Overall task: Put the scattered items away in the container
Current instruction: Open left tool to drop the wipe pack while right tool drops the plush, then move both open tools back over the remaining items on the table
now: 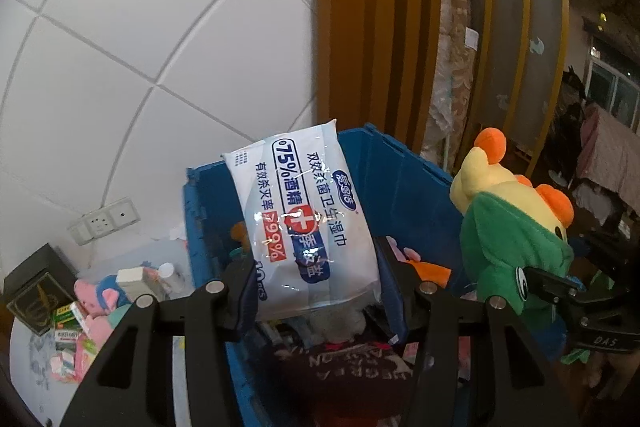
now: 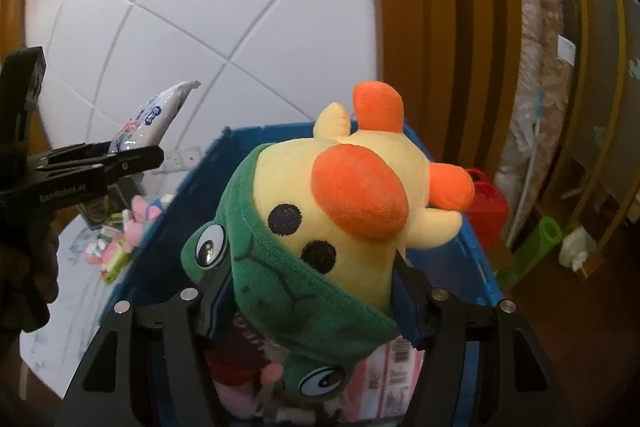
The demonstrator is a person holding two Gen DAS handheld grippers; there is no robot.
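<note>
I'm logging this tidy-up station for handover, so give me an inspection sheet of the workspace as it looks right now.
Surface: pale marbled tabletop, partly covered.
Job's things: wet-wipes pack and plush duck in a green frog hood, both held above the blue crate, which already holds soft items.
Clutter: small boxes and pink soft items, white bottle and dark box left on the table.
Grippers: left gripper shut on the pack; right gripper shut on the duck.
Cables: nothing seen.
Surroundings: white tiled wall with sockets, wooden panelling, red container beyond the crate.
</note>
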